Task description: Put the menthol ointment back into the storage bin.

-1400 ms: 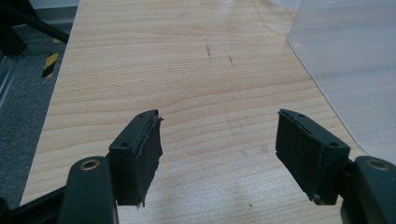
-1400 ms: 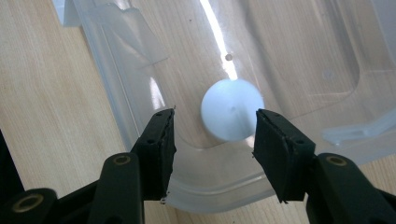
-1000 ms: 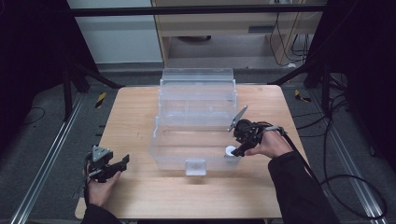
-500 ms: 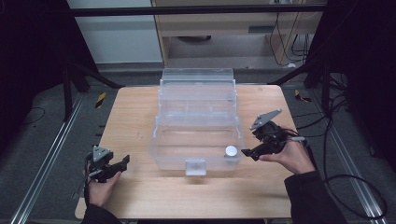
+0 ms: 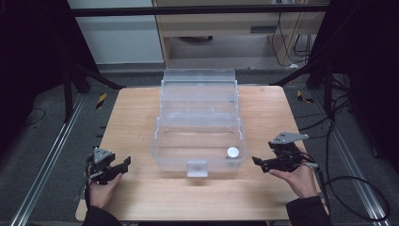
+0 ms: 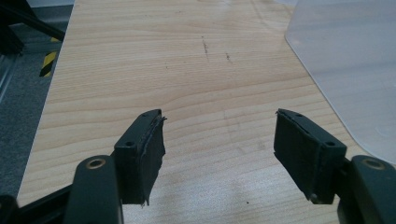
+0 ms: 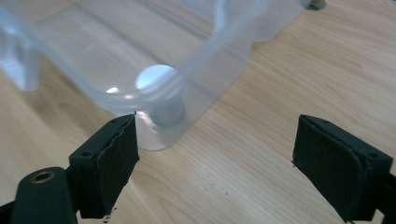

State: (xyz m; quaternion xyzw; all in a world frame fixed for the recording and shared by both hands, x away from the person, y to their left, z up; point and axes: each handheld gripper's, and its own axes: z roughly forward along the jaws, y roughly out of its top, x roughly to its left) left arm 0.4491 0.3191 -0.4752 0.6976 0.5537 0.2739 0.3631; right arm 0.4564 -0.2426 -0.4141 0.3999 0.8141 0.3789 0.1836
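A clear plastic box (image 5: 200,141) with an open lid stands in the middle of the wooden table (image 5: 141,113). A small white-capped cylinder (image 5: 232,152) stands inside its front right corner, seen through the wall (image 7: 159,86) in the right gripper view. My right gripper (image 5: 258,162) is open on the table just right of the box, nothing between its jaws (image 7: 215,158). At the front left my left gripper (image 5: 123,164) is open and empty (image 6: 219,140), with the box's corner (image 6: 355,65) off to its right.
The lid of the box (image 5: 198,77) leans back towards the far edge. Bare wood runs along the front of the table and on both sides of the box. Black frame posts and cables (image 5: 348,179) lie beyond the table's right edge.
My right gripper has drawn back out of the box to the right and down to the table, leaving the white-capped cylinder inside. The left gripper has stayed put.
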